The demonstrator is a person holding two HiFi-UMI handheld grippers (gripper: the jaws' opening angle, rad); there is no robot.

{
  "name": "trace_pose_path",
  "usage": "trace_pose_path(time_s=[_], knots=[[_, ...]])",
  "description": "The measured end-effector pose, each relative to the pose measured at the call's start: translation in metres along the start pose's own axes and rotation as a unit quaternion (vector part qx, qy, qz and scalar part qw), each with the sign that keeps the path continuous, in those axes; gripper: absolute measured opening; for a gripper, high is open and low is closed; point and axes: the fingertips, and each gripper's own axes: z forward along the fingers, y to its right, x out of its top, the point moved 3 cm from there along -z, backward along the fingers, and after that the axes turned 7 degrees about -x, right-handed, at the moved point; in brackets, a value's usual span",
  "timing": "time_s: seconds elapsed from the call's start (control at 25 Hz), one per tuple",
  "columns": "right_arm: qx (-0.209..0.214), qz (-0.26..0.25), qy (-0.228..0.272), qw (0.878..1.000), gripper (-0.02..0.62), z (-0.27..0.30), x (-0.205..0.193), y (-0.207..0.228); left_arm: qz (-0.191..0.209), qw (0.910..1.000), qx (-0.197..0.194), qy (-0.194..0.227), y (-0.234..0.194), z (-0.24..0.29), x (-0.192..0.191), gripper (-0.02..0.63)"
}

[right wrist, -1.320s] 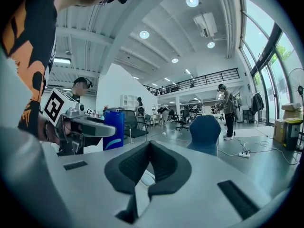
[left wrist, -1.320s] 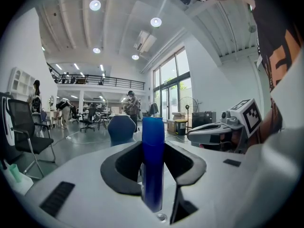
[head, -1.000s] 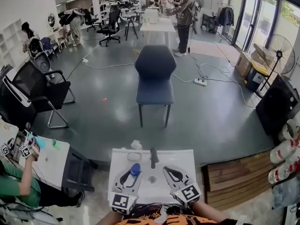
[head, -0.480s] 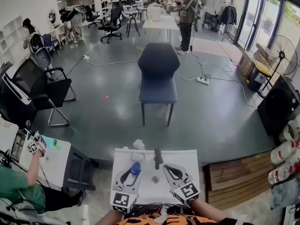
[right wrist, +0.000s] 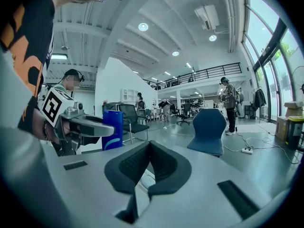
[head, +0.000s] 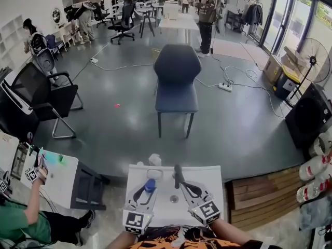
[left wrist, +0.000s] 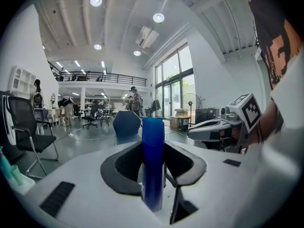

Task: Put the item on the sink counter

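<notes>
The left gripper [left wrist: 152, 152] is clamped on an upright blue cylindrical container [left wrist: 153, 129], held above the white sink counter [head: 210, 176]. Only the right gripper view shows a pale curved stripe on it. Beside it, the right gripper [right wrist: 148, 148] has its jaws together on nothing. Only the head view shows the drain [head: 174, 198] between the grippers and the black faucet [head: 178, 174] just ahead.

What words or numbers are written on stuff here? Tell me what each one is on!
No words or numbers here can be read.
On the blue container: only a pale curved stripe, no letters.
On the marker cubes: black-and-white square patterns, not writing.
On the cardboard boxes by the glass doors: any print is too small to read.
</notes>
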Motion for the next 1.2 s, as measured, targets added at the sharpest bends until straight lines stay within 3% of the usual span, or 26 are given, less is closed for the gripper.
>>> trace_pose_path(time_s=[0.72,1.2], knots=[[0.0,-0.005,-0.031,1.0,0.014,0.051,-0.022,-0.005,-0.002,0.9998,-0.006,-0.018,-0.046,0.02,-0.024,0.16],[0.024,-0.015,-0.055,0.998,0.014,0.098,-0.037,-0.014,0.002,0.9997,0.006,-0.025,-0.08,0.037,-0.049,0.16]])
